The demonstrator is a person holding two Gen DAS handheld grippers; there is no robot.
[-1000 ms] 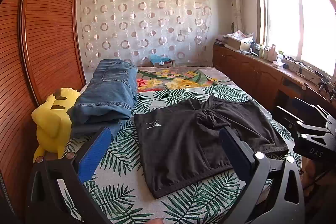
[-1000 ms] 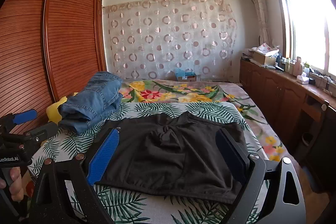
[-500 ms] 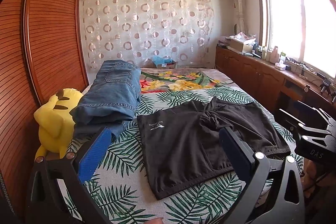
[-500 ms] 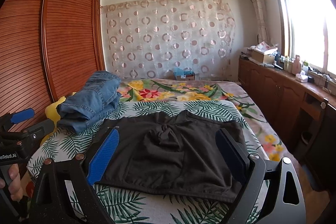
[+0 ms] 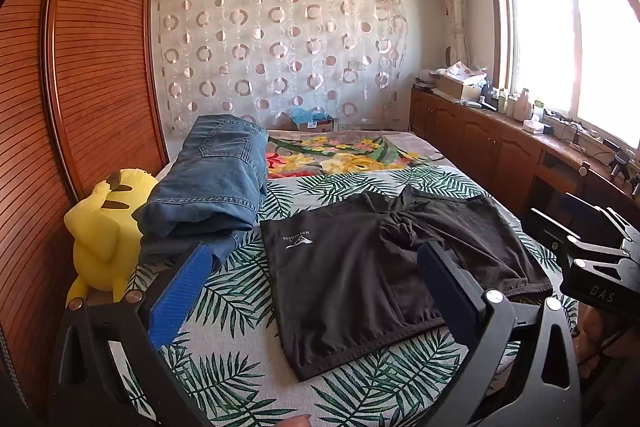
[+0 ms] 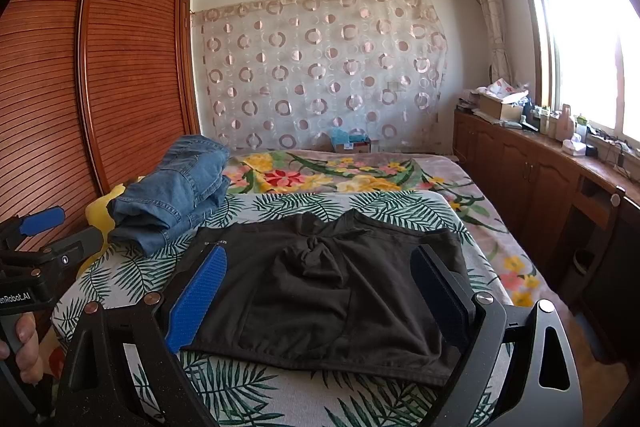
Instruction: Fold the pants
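Black shorts lie spread flat on the leaf-print bed cover, waistband toward me, with a small white logo at the left and bunched fabric at the crotch. They also show in the right wrist view. My left gripper is open and empty, held above the near left part of the shorts. My right gripper is open and empty above the near edge of the shorts. Each gripper shows in the other's view, the right and the left.
Folded blue jeans are piled at the bed's left, beside a yellow plush toy. A wooden wardrobe stands left. A wooden cabinet with clutter runs along the right under the window. A floral blanket covers the far bed.
Both views have tilted up slightly and the grippers have risen a little. The shorts and jeans have not moved. Both grippers stay open.
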